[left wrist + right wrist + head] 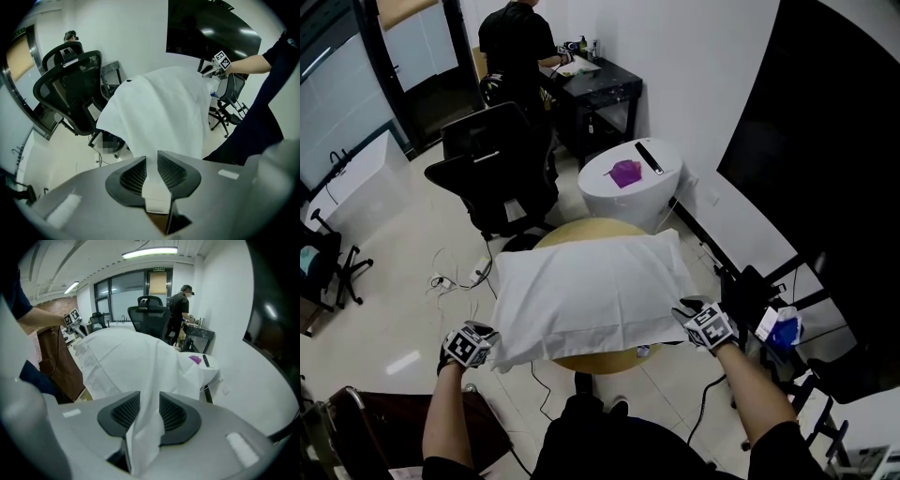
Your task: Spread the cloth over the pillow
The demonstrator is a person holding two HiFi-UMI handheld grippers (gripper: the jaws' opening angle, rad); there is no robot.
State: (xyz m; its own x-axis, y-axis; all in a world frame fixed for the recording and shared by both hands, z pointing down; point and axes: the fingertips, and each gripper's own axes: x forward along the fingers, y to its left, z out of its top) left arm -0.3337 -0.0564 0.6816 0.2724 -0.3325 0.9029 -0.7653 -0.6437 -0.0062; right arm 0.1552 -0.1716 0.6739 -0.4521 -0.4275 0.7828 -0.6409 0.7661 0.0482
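The white cloth (591,295) is stretched flat, faintly creased.

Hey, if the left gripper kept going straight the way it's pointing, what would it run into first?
The white cloth it grips, which stretches straight ahead of the left gripper. What lies under the cloth there can't be seen.

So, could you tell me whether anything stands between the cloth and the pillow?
Nothing visible does. The cloth already drapes over the pillow, hiding it; the left gripper and right gripper clamp its near corners.
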